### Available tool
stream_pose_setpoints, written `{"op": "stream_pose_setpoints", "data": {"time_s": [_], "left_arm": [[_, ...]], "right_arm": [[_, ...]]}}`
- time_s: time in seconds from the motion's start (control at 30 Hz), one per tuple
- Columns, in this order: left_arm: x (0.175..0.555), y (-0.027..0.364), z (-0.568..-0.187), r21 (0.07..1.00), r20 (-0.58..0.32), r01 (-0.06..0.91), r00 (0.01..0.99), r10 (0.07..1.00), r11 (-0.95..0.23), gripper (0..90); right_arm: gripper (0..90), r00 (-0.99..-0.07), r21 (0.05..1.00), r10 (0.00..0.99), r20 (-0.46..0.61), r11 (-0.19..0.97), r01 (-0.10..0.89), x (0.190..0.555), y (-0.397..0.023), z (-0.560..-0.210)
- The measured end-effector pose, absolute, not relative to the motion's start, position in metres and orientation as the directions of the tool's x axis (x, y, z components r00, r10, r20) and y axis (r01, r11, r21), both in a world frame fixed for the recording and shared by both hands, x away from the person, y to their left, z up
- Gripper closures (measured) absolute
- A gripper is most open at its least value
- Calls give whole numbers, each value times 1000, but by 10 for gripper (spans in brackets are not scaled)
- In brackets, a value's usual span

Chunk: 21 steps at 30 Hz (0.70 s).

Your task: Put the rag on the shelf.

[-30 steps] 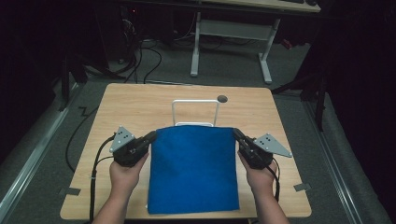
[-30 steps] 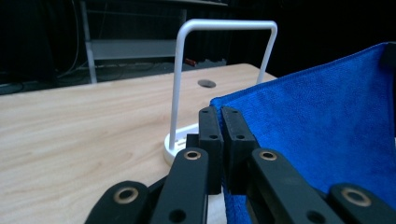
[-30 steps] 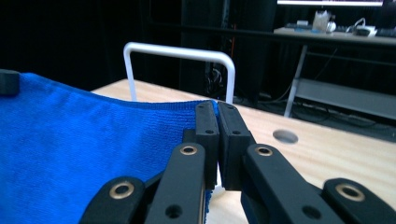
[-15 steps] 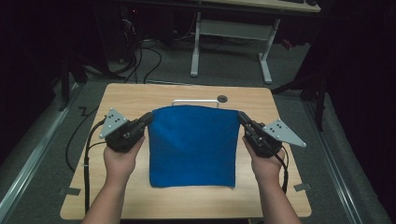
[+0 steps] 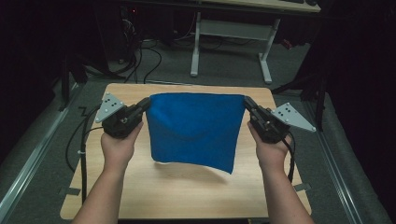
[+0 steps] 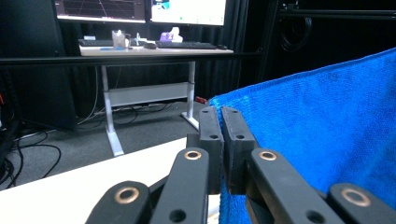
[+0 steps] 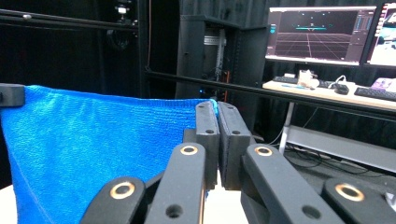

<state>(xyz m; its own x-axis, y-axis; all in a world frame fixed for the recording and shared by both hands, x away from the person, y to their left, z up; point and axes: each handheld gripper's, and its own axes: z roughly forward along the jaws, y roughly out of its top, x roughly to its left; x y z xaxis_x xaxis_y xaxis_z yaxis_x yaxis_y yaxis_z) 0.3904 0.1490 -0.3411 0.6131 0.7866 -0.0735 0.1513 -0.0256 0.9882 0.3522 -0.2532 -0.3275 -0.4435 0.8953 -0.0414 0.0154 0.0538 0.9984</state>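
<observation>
High view – cloth: the blue cloth is hanging as a sheet between the two claws, its top edge stretched level and its lower edge dangling just above the table, the lower right corner drooping lowest.
High view – left claw: the left claw is pinching the cloth's upper left corner, the person's left hand gripping the body below.
High view – right claw: the right claw is pinching the upper right corner, held by the right hand.
High view – step: judging by the hang, the cloth is being held up spread out, likely ahead of a fold or a lay-down; the lower edge is not yet resting flat on the wood.
Left gripper view – grip: the jaws are pressing together on the cloth's corner, fabric falling away to the right of them.
Right gripper view – grip: the jaws are squeezing the opposite corner of the cloth, the sheet running off to the left, where the tip of the left claw is clamping the far corner.
Next move: it is calling for both hands travelling together at equal height, keeping the top edge taut so that the sheet is not twisting or sagging.
Containers: none are showing on the table in these views.
</observation>
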Motion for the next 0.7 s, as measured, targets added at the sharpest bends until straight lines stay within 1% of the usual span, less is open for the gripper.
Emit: {"op": "stream_pose_setpoints", "data": {"time_s": [0.2,0.5,0.7], "left_arm": [[404,148,-335,987,-87,158,611,787,-13,882],[426,140,-323,989,-44,142,595,802,-52,883],[447,132,-320,986,-37,153,572,820,-63,883]], "right_arm": [[890,-433,998,900,-37,53,25,365,-254,-323],[890,-429,998,903,-21,45,47,389,-253,-314],[890,-425,997,905,-24,51,52,407,-249,-306]]}}
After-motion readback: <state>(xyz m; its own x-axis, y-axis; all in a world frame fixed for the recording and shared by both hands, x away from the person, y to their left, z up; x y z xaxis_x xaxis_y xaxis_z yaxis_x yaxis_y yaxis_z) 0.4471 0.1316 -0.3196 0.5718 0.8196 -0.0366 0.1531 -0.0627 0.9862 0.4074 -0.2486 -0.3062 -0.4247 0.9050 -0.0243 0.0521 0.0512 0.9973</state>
